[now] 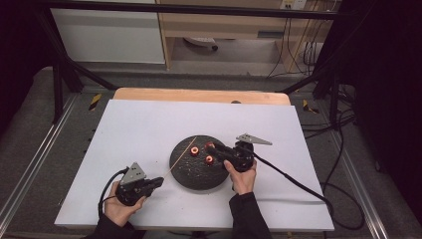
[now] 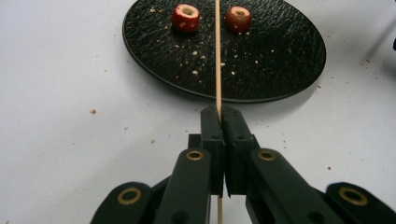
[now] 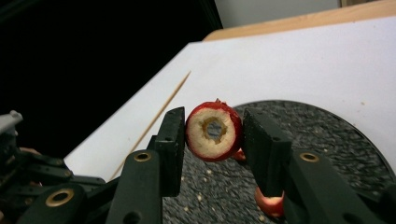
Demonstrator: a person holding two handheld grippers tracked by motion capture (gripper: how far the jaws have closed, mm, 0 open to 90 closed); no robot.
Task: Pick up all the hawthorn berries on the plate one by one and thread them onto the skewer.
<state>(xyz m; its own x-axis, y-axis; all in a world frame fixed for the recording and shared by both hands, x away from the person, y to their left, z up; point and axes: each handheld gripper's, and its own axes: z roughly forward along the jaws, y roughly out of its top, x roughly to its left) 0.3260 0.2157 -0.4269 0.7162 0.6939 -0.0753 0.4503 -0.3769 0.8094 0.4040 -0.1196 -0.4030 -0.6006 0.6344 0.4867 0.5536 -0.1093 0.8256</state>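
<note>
A black round plate (image 1: 191,177) lies mid-table with two cored red fruits (image 1: 194,150) (image 1: 209,159) on it. My left gripper (image 1: 160,180) is shut on the near end of a thin wooden skewer (image 1: 181,155), which slants up and away over the plate. In the left gripper view the jaws (image 2: 219,114) clamp the skewer (image 2: 217,56), which runs between the two fruits (image 2: 186,17) (image 2: 238,18). My right gripper (image 1: 211,147) hovers over the plate's far right part. It is shut on a third cored fruit (image 3: 214,131), hole facing the camera, with the skewer (image 3: 159,112) off to its left.
The plate (image 2: 280,60) carries scattered crumbs and sits on a white sheet (image 1: 149,124) over a wooden table (image 1: 199,94). A black cable (image 1: 293,181) trails right from the right gripper. Dark frame bars stand at both far corners.
</note>
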